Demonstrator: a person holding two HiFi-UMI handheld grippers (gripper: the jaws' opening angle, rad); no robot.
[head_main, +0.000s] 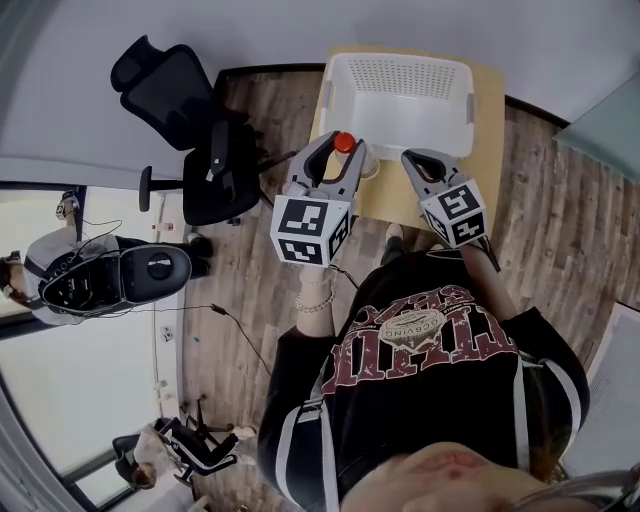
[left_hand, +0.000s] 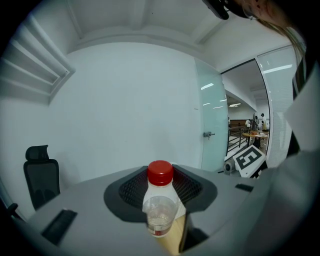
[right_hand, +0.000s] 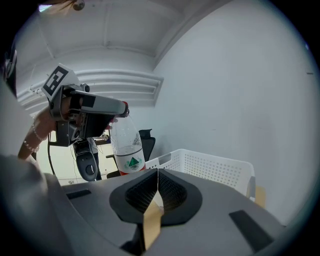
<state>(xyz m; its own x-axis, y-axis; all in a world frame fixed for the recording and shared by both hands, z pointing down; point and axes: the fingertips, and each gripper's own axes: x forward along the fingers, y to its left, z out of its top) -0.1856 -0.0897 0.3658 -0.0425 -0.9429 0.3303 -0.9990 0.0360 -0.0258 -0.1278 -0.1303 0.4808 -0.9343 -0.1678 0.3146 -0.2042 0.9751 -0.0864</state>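
**Bottle Held Aloft in Left Gripper; Right Gripper Idle**

1. Left gripper: the jaws stand part open and are clamped on a clear plastic bottle. The grip sits high on the bottle, just below the red cap. The body hangs below the jaws with its label end lowest, as the right gripper view shows. The bottle touches no surface and is carried wholly by this grip.

2. Right gripper: the jaws are pressed fully together, pad against pad, with nothing between them. It is held level with the left gripper, near its right side but apart from it and from the bottle.

3. Surroundings: a white perforated basket stands on a wooden table, just ahead of both sets of jaws and below them. Nothing can be seen inside it. An office chair stands well off to the left of the left jaws.

4. Step in hand, as judged: the bottle has been lifted and is being carried, short of the basket's near rim.

5. Requirements for any further move, as judged: the left jaws must keep their clamp. The hold is near the cap, so the hanging body could swing if moved sharply. The right jaws would have to open before they could take hold of anything.
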